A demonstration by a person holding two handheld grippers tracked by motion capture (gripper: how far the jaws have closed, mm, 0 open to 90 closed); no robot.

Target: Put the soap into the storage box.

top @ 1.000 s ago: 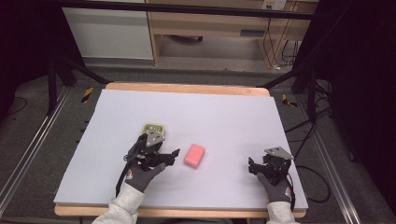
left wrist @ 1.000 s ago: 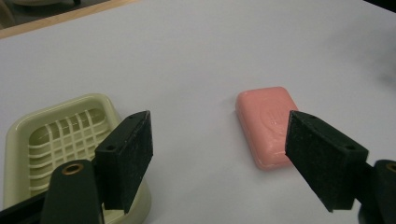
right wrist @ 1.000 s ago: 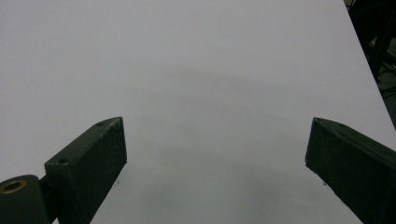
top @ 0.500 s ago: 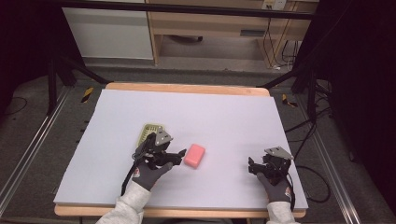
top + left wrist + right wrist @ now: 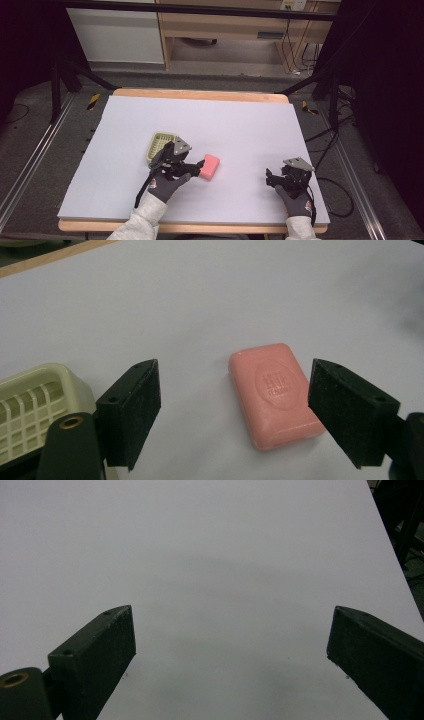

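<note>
Rightward toward three o'clock went the left tongs (image 5: 235, 410), jaws spread and bracketing the pink rectangular soap bar (image 5: 275, 395) lying mid-counter, likely about to grasp; right tongs (image 5: 230, 665) sat agape.

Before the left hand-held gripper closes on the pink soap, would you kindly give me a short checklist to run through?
1. Left hand-held gripper open wide enough for the soap: ok.
2. Pink soap lies between the jaws: ok, though nearer one jaw.
3. Soap lies flat on the table: ok.
4. Soap dish out of the jaws' path: ok, it sits beside one jaw.
5. Right hand-held gripper well away, open: ok.
6. Jaws low enough to grip: cannot tell.
</note>
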